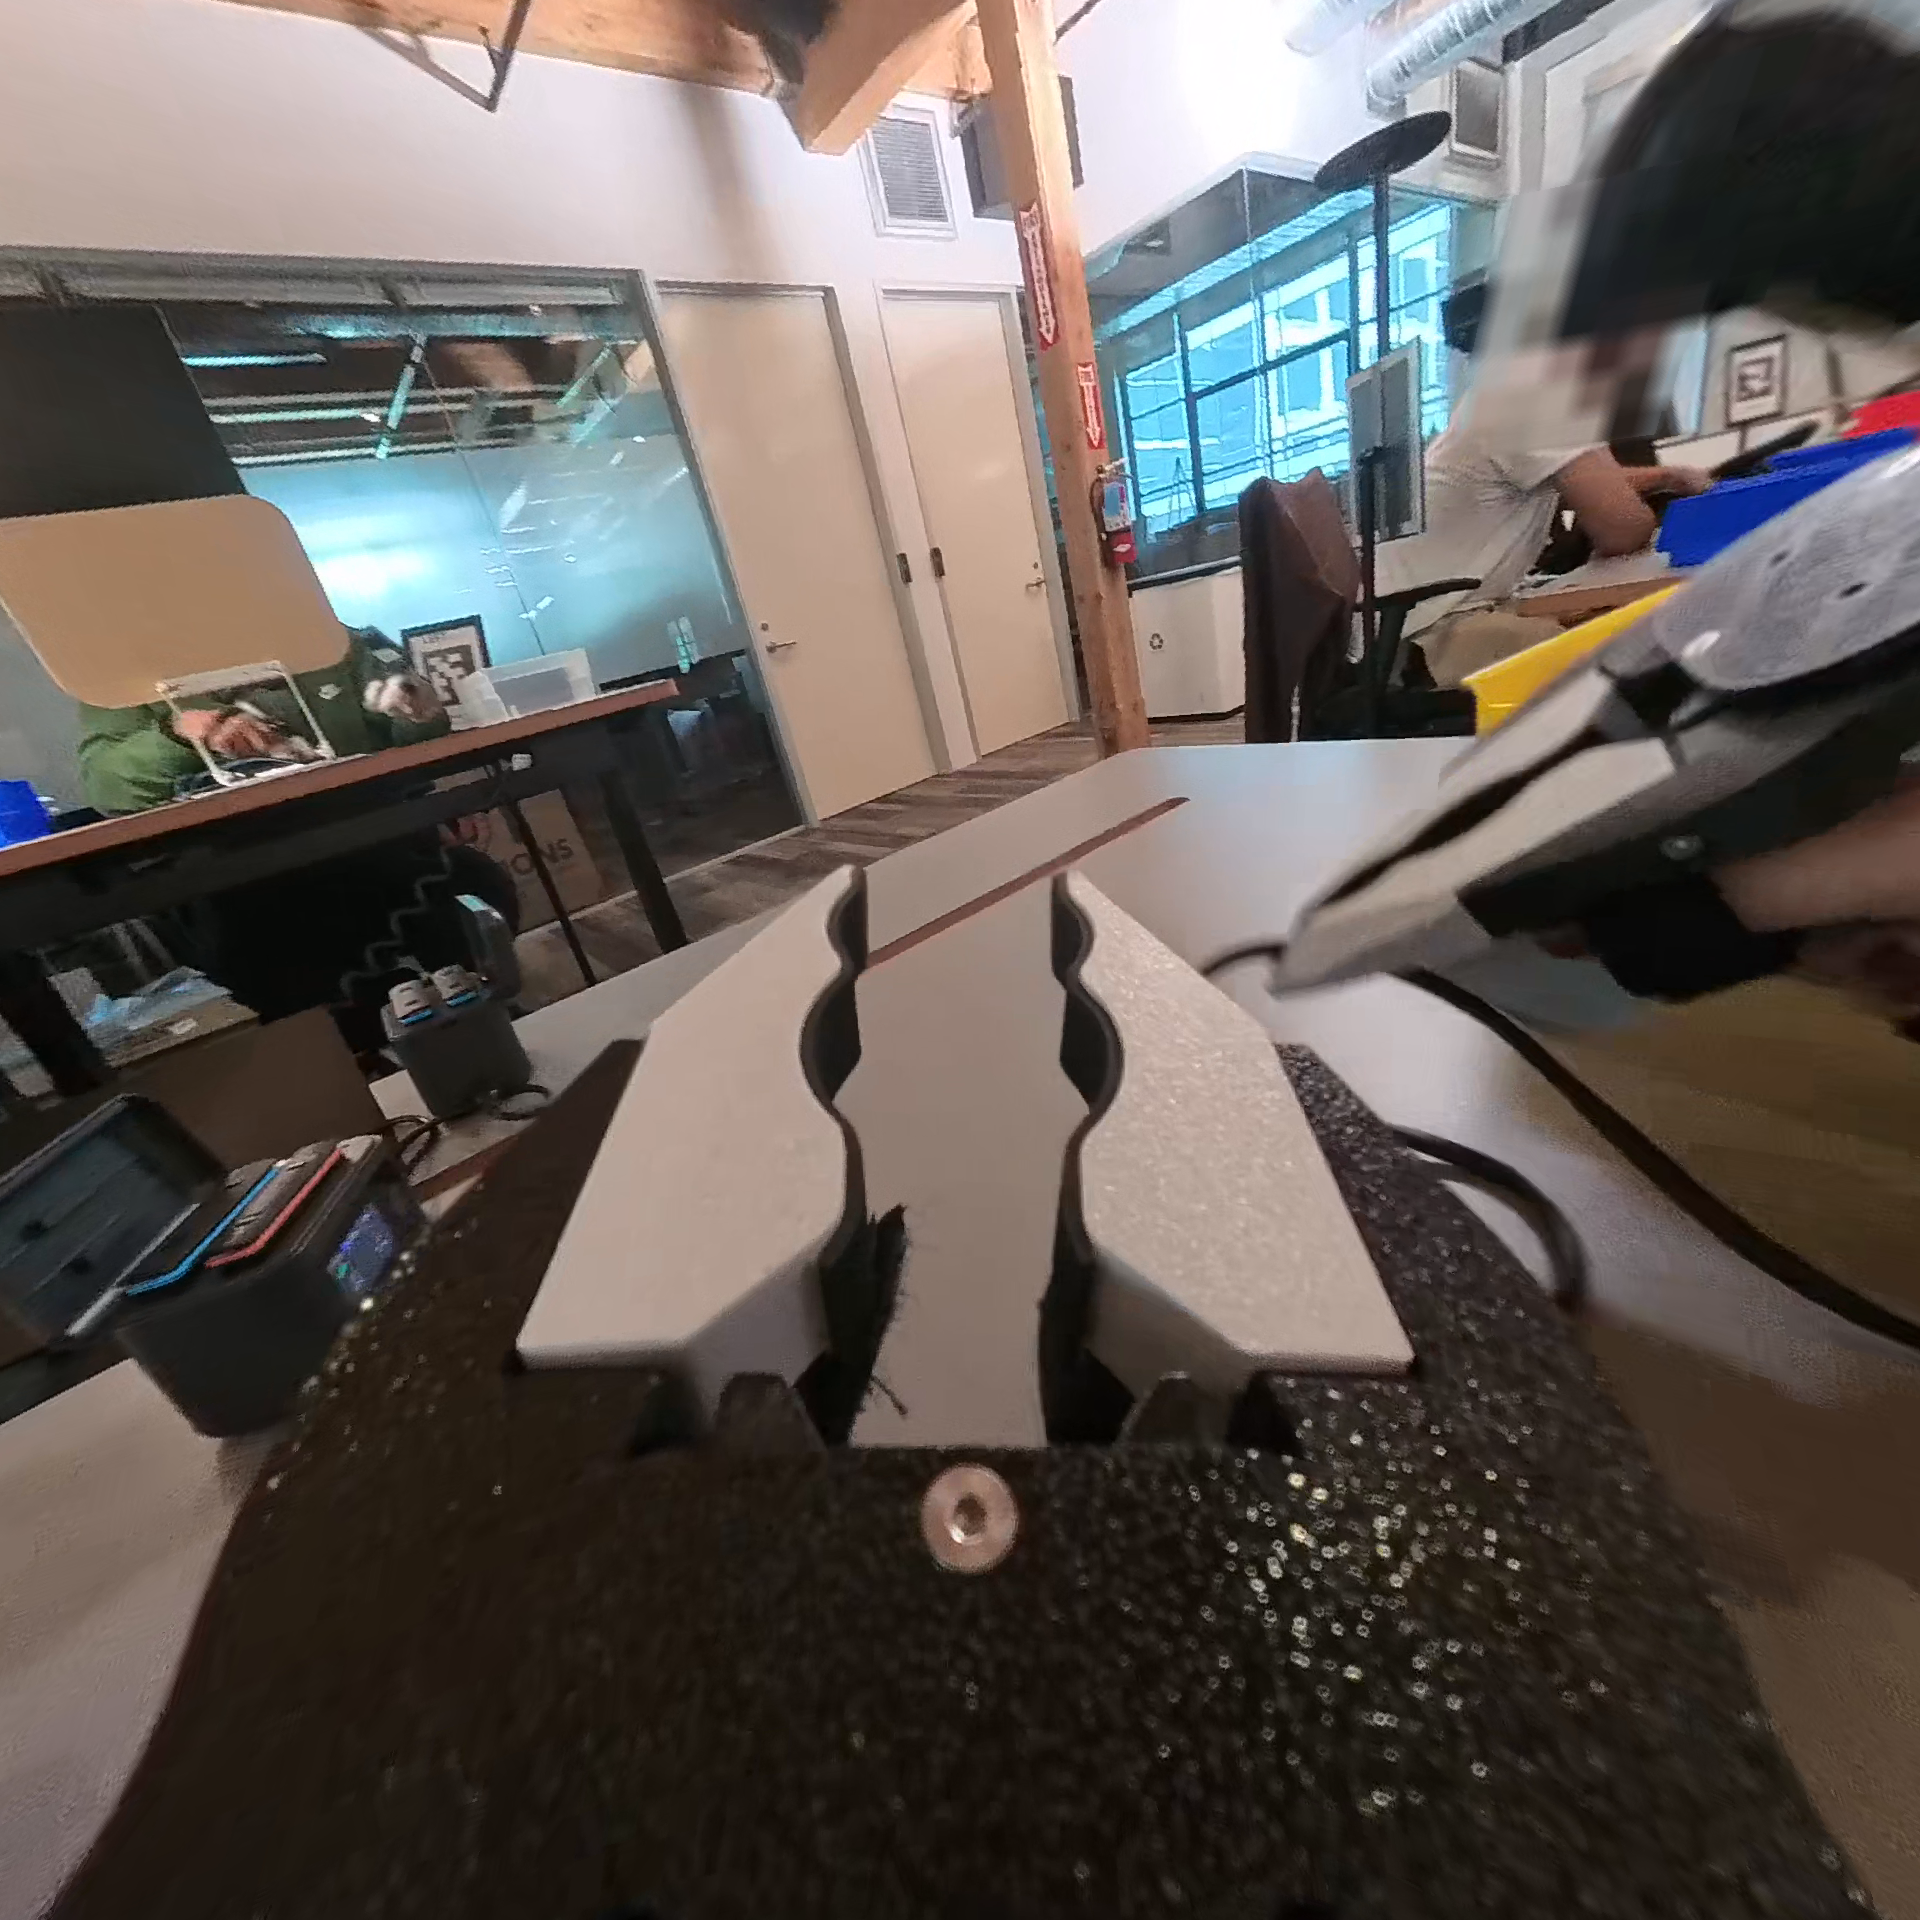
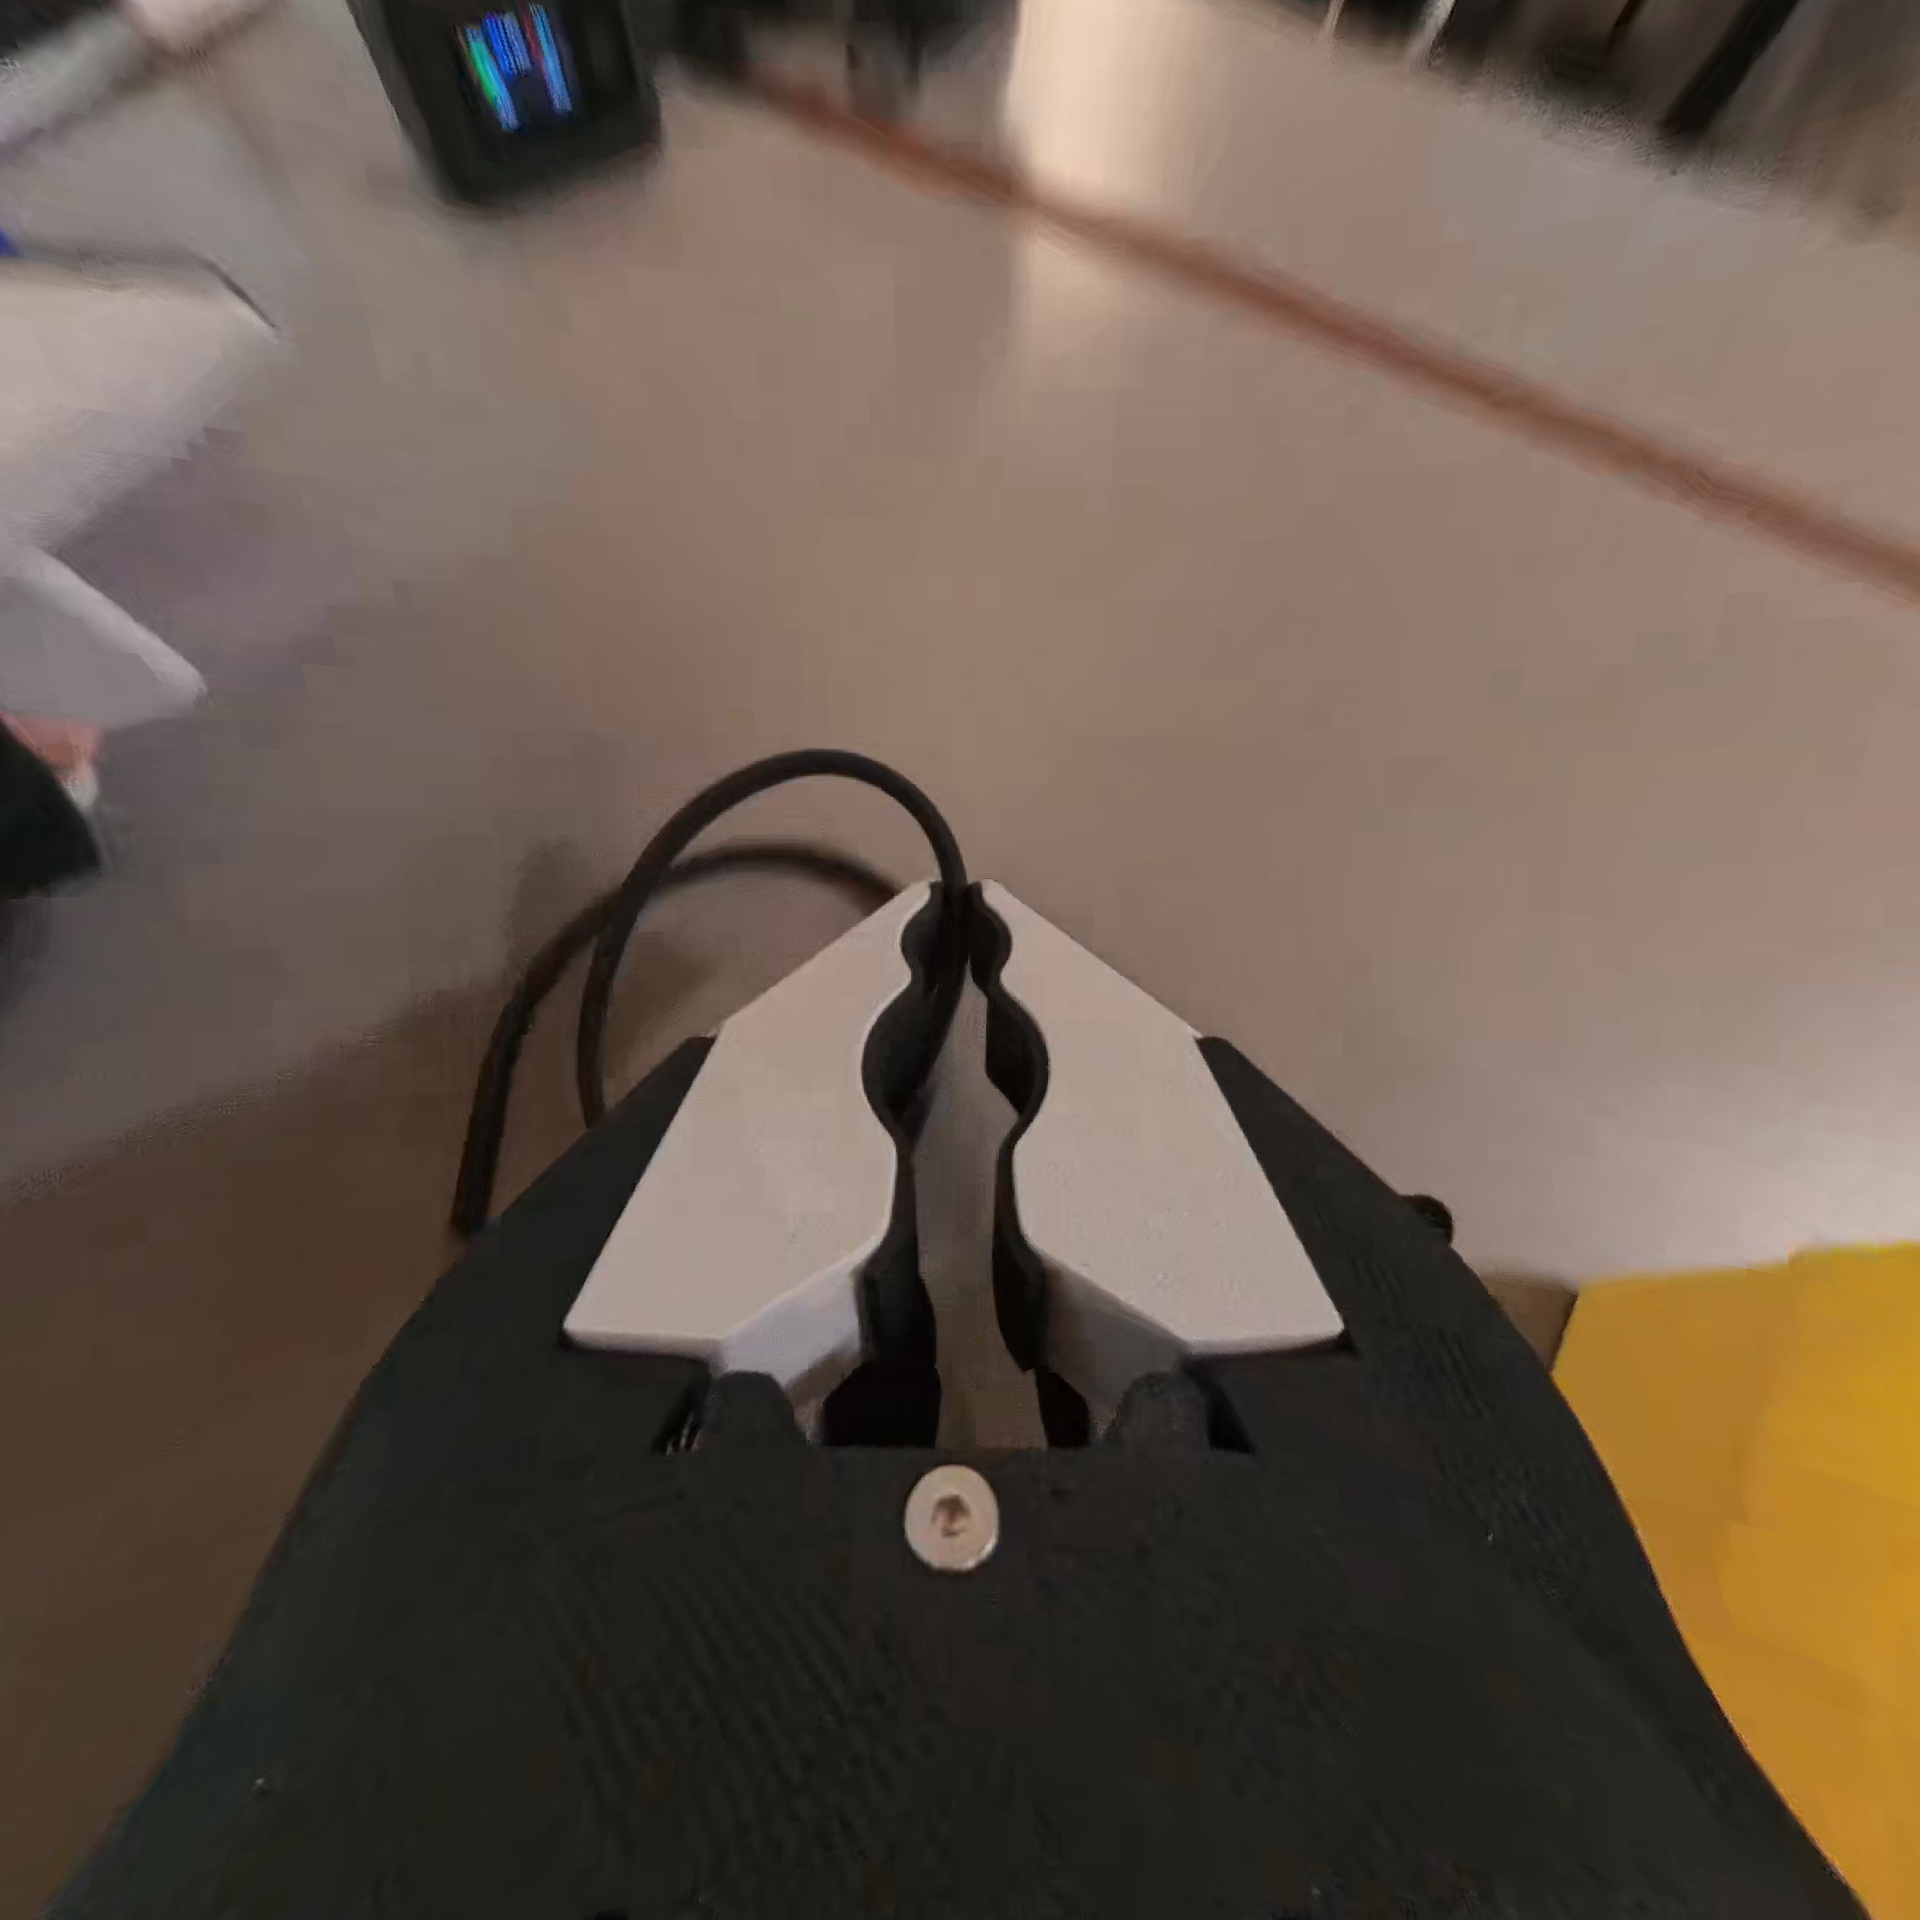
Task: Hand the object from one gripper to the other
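A thin black cable [image 2: 821,756] is the object. My right gripper [image 2: 961,894] is shut on it at the fingertips; the cable arcs up and left out of the tips and drops to the table. In the left wrist view the right gripper [image 1: 1299,956] comes in from the right, tips pointing left and down, and the cable [image 1: 1564,1252] trails over the table under it. My left gripper [image 1: 958,894] is open and empty, low over the table, with the right gripper's tips a little to its right.
A grey table [image 1: 1299,790] lies under both grippers. A black charger box with a lit screen [image 1: 239,1278] stands at the left, also in the right wrist view [image 2: 520,94]. A yellow bin [image 2: 1766,1507] sits at the right. People sit at desks behind. Tip to tip, the grippers are about 12 cm apart.
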A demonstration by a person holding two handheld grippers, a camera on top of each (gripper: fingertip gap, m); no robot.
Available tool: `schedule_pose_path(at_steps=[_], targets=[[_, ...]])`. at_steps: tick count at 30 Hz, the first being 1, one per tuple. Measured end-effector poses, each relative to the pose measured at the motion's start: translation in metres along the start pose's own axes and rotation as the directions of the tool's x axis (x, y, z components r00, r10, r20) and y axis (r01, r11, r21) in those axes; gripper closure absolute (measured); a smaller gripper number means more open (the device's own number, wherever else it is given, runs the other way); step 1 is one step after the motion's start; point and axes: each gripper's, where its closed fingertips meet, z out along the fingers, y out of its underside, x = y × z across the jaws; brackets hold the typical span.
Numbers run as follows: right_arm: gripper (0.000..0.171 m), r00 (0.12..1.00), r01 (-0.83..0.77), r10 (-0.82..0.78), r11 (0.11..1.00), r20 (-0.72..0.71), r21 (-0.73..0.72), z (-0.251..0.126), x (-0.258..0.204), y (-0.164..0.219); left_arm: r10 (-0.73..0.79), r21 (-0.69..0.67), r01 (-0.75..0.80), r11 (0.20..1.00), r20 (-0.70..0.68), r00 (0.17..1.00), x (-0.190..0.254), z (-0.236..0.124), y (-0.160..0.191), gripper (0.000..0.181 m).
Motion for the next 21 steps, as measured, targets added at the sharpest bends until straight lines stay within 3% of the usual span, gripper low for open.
schedule_pose_path(at_steps=[1,5,10,15,21], targets=[[0.17,0.998,0.054,-0.05,0.993,-0.037,0.103,-0.003,0.001,-0.016,-0.008,-0.013,0.008,1.0,-0.019,1.0,0.002,0.002,0.003,0.146],[0.17,0.94,0.314,-0.221,0.858,-0.261,0.407,-0.029,-0.001,-0.063,-0.045,-0.036,0.041,0.999,-0.146,0.988,0.018,0.007,0.007,0.134],[0.17,0.8,0.59,-0.387,0.644,-0.458,0.487,-0.05,-0.024,-0.08,-0.021,-0.076,0.009,0.997,-0.164,0.986,0.023,0.009,0.014,0.146],[0.17,0.769,0.629,-0.399,0.61,-0.499,0.481,-0.051,-0.025,-0.08,0.029,-0.038,-0.033,0.999,-0.099,0.995,0.015,0.006,0.008,0.181],[0.168,0.814,0.58,-0.419,0.635,-0.403,0.511,-0.044,-0.034,-0.076,-0.051,-0.025,0.05,0.998,-0.051,0.997,0.001,0.007,0.006,0.181]])
